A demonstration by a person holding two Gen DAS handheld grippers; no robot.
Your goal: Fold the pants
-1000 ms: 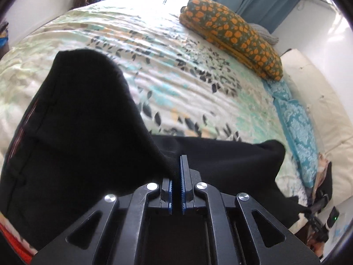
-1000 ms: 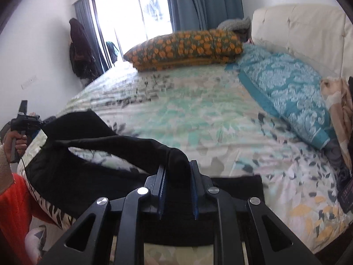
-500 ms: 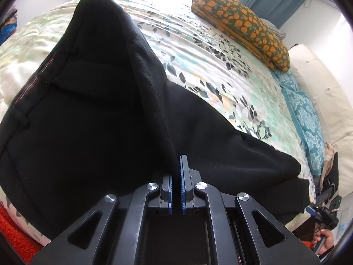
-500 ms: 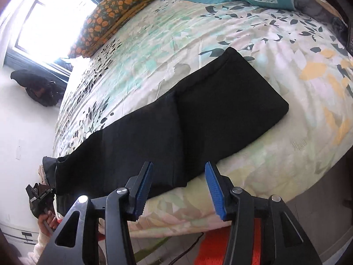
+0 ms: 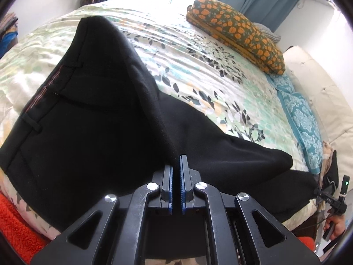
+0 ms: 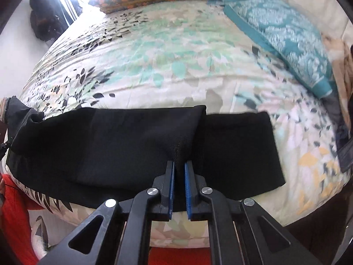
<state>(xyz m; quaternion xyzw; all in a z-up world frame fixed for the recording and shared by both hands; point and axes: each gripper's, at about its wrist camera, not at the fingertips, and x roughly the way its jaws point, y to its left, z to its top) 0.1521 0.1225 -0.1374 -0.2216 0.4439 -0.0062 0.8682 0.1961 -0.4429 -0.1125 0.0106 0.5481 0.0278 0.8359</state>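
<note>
The left gripper (image 5: 180,163) is clamped on a raised ridge of the black pants (image 5: 92,132). The right gripper (image 6: 179,165), having just closed, pinches a cloth fold. The soft matte pants lie across the leaf-print bed (image 6: 167,66).

- Pants (image 5: 92,132) are showing matt black woven cloth.
- Bedspread (image 6: 176,61) is lying as smooth, lightly wrinkled printed cotton.
- Left gripper (image 5: 177,165) is showing matt black plastic, ribbed blue pads, shiny metal rivets.
- Rug (image 5: 19,227) is looking fuzzy red.
</note>
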